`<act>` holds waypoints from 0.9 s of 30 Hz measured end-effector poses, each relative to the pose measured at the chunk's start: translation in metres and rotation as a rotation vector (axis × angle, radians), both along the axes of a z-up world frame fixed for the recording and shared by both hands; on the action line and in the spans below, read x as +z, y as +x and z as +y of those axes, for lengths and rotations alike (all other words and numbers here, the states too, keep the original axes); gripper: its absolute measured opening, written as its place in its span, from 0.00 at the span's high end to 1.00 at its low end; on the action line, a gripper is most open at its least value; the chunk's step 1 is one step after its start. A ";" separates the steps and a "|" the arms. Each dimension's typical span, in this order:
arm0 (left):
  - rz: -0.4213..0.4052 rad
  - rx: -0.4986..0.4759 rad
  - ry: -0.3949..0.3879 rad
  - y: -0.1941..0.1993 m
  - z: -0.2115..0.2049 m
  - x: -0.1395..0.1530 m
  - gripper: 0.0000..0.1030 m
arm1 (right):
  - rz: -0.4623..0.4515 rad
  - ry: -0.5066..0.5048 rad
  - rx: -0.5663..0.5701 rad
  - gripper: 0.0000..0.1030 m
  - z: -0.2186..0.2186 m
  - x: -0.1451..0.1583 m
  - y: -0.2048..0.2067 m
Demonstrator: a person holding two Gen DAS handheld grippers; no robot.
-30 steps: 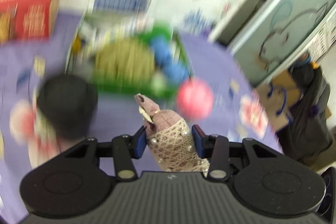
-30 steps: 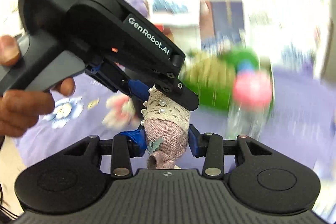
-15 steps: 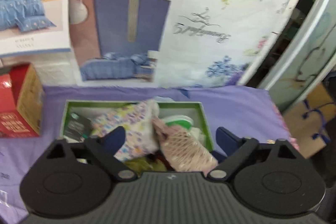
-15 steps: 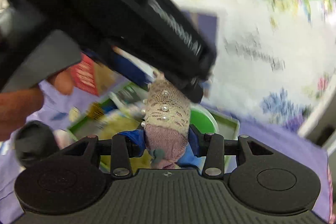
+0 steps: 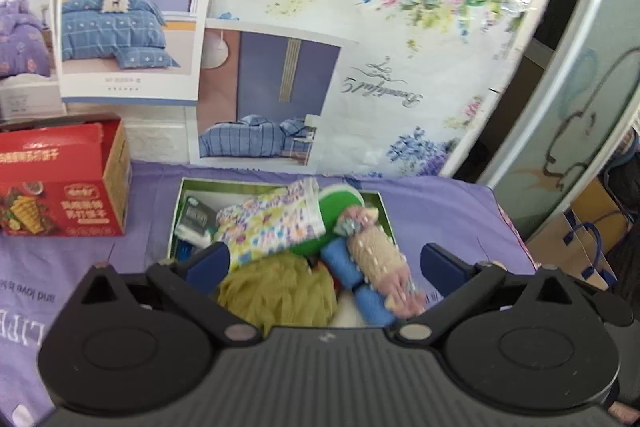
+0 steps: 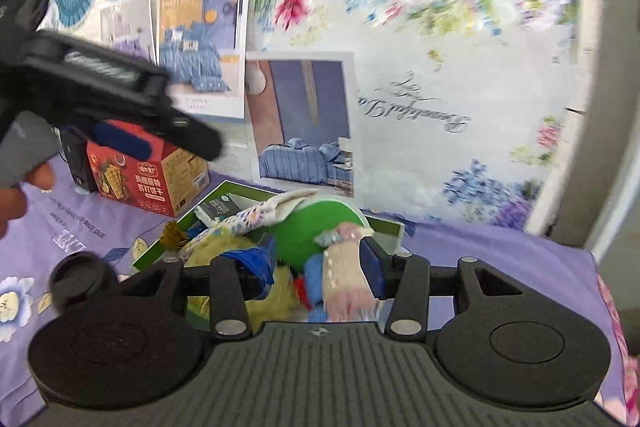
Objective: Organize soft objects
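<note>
Now the lace pouch [image 5: 374, 259] lies in the green tray [image 5: 180, 211] at its right side, on top of a blue roll [image 5: 352, 275] and beside the green ball [image 5: 320, 227], a floral cloth [image 5: 272, 223] and an olive pouf [image 5: 276, 293]. Both tools hang above it. The left gripper [image 5: 324, 259] has its fingers spread wide and still opening, with nothing pressed between them. The right gripper [image 6: 318, 261] is narrower, its fingers opening too; the pouch sits in the gap below them, close to the right pad, but I judge it released rather than held, though blur makes contact hard to rule out. To finish this drop well, I would let the right fingers part fully before pulling away, then lift straight up so no pad snags the lace or its beads. The pouch rests high on the pile near the tray's rim, so a sideways drag could roll it out onto the purple worktop [image 5: 440, 211]. A black cap [image 6: 80, 281] lies outside the tray and probably comes next.
</note>
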State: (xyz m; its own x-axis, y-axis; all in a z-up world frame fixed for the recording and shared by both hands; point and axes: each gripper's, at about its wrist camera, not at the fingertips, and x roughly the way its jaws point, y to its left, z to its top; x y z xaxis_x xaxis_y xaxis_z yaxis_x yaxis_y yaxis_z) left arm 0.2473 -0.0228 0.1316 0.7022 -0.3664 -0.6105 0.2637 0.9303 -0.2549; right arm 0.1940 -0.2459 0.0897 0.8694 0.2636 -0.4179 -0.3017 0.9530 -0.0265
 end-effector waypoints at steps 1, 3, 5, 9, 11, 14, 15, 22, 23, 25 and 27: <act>-0.007 -0.010 0.015 -0.015 0.001 -0.002 0.03 | 0.004 0.010 -0.004 0.70 -0.003 0.000 -0.016; -0.020 -0.027 0.032 -0.045 0.005 -0.009 0.03 | 0.007 0.030 -0.023 0.70 -0.011 -0.010 -0.045; -0.017 -0.052 0.041 -0.073 0.008 -0.020 0.03 | 0.020 0.045 -0.036 0.69 -0.015 -0.021 -0.074; 0.010 -0.124 0.097 -0.120 0.004 -0.058 0.03 | 0.062 0.086 -0.078 0.69 -0.021 -0.055 -0.125; 0.027 -0.176 0.147 -0.140 -0.004 -0.081 0.03 | 0.094 0.106 -0.099 0.68 -0.022 -0.074 -0.146; 0.038 -0.277 0.249 -0.164 -0.022 -0.117 0.03 | 0.158 0.142 -0.129 0.68 -0.025 -0.103 -0.168; 0.038 -0.312 0.281 -0.170 -0.029 -0.128 0.03 | 0.179 0.152 -0.134 0.68 -0.026 -0.110 -0.172; -0.010 -0.525 0.400 -0.178 -0.077 -0.170 0.03 | 0.223 0.183 -0.146 0.67 -0.038 -0.124 -0.157; -0.015 -0.543 0.403 -0.174 -0.082 -0.173 0.03 | 0.225 0.205 -0.141 0.67 -0.041 -0.123 -0.151; -0.022 -0.583 0.414 -0.166 -0.093 -0.179 0.03 | 0.238 0.251 -0.124 0.67 -0.045 -0.124 -0.138; -0.027 -0.599 0.415 -0.157 -0.102 -0.182 0.03 | 0.248 0.251 -0.118 0.66 -0.046 -0.125 -0.125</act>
State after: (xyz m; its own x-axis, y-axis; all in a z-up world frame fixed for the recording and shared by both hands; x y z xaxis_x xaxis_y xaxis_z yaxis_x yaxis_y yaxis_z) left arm 0.0908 -0.1252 -0.0506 0.4706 -0.4342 -0.7681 0.7590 0.6432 0.1014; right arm 0.0690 -0.2917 -0.0356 0.7804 0.2881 -0.5550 -0.1568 0.9494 0.2723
